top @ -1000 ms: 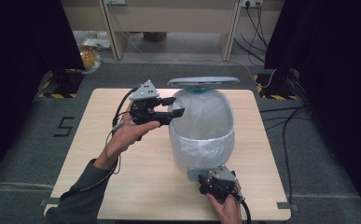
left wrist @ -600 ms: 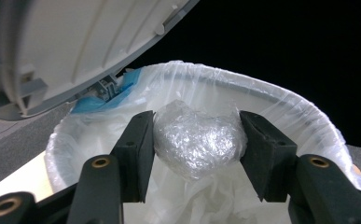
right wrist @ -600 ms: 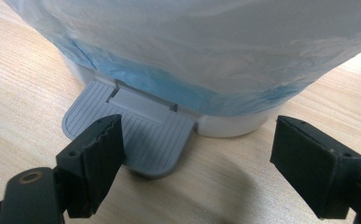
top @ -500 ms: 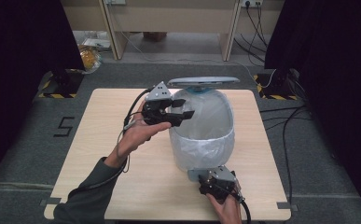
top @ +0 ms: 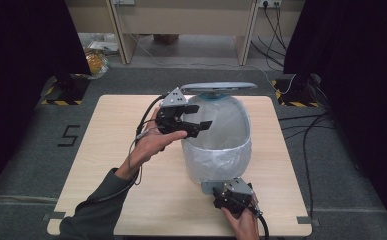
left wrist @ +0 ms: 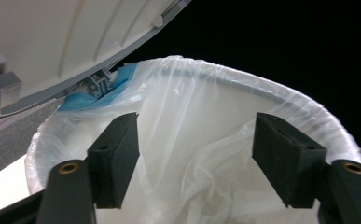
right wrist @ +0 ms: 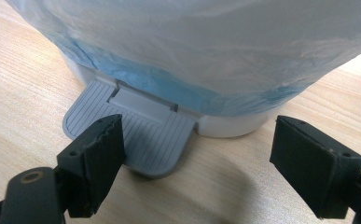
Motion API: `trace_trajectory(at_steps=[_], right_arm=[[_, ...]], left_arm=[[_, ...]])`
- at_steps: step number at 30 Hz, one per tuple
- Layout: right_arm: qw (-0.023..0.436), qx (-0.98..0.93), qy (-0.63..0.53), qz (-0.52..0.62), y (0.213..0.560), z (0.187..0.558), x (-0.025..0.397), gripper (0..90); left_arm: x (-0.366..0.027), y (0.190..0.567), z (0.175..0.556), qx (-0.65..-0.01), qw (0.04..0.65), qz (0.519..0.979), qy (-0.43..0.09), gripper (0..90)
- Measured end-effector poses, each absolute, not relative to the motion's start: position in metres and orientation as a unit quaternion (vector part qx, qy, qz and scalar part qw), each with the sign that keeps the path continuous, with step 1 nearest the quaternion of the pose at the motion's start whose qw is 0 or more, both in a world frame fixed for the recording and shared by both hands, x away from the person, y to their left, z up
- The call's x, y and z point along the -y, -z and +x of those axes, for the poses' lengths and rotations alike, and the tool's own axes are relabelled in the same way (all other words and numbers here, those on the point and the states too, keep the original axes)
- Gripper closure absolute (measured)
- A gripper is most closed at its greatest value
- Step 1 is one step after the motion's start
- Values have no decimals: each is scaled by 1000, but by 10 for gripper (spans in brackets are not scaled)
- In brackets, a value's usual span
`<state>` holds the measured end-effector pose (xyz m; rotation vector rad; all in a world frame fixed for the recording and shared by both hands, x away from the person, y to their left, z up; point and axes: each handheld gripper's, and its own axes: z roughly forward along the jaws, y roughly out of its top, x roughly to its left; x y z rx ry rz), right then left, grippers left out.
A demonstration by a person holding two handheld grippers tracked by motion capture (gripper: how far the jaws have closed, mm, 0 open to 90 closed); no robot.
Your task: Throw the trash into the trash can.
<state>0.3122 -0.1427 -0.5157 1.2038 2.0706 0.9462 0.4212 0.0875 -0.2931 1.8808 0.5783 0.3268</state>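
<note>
Over the last second I have carried my left gripper rightward from beside the white pedal bin lined with a thin translucent plastic bag to just over its open rim, jaws spread wide and empty, so I judge I am about to reach in for the liner. The bin stands upright at mid-table, long axis vertical, mouth up, grey lid raised behind. My right gripper, jaws also wide and empty, hovers by the grey ribbed foot pedal, which points toward me.

- My left gripper: black body, grey three-cornered plate on top, black cable trailing behind.
- My right gripper: black body, grey top.
- My jaws: black blocks, a brass-ringed hole at each base.
- My left sleeve: dark grey-green.
</note>
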Motion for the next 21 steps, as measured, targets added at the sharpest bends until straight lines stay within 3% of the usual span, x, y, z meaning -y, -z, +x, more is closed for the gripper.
trace_trajectory(at_steps=[8,21], right_arm=[[278,-771,-353,451,516,312,143,177],[276,-769,-354,455,516,312,143,176]], left_arm=[[-104,287,407,-241,540,792,-152,283],[-163,295,394,-292,528,774,-190,222]])
